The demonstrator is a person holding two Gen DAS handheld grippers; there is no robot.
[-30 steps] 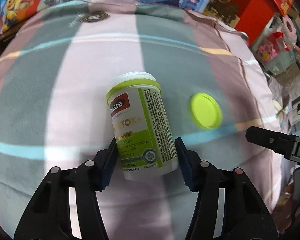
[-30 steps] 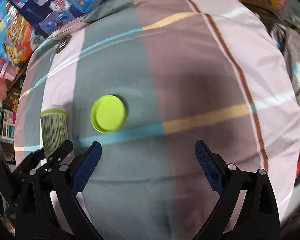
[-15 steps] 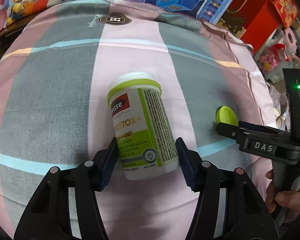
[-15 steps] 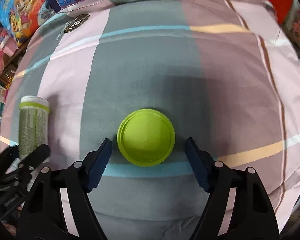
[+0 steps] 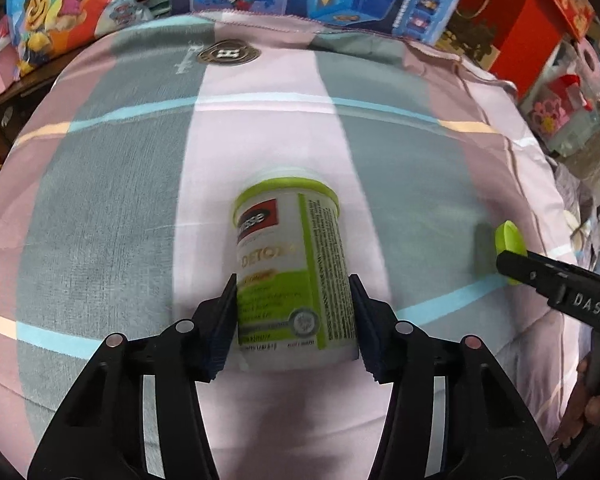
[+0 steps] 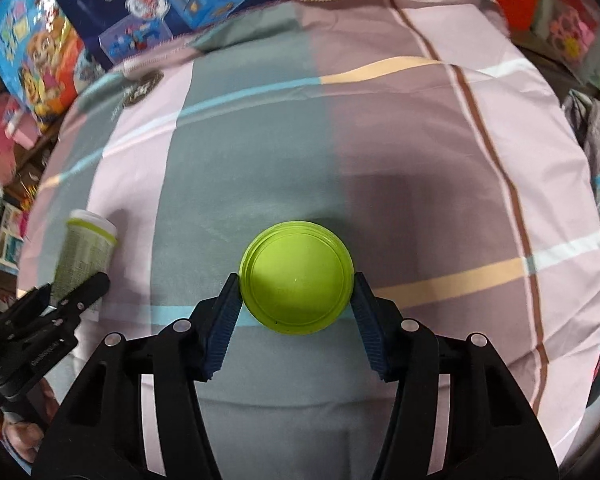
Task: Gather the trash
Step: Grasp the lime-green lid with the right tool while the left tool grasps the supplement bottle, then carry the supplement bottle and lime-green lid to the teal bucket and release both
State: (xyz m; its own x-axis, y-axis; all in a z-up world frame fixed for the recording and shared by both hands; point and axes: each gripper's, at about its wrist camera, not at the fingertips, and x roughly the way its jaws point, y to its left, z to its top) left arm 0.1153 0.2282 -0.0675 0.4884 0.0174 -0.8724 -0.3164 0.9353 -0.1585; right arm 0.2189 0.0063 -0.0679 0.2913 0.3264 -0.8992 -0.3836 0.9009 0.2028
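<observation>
You are clamping the supplement bottle [image 5: 296,280] in your left gripper [image 5: 294,312] above the striped bedcover [image 5: 400,152], while your right gripper [image 6: 296,308], jaws just closing, is pinching the green lid [image 6: 296,276] to the bottle's right.

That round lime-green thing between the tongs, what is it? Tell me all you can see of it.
The green lid is a flat, round, lime-green disc, apparently glossy plastic, with a raised ring just inside its edge. It looks like a jar lid. It sits between the ribbed blue pads of the right tongs, which have just been closing and now press on its two sides. Under it is the striped cloth. From the left camera it shows edge-on and tilted, so it may already be off the cloth; that is unclear.
</observation>
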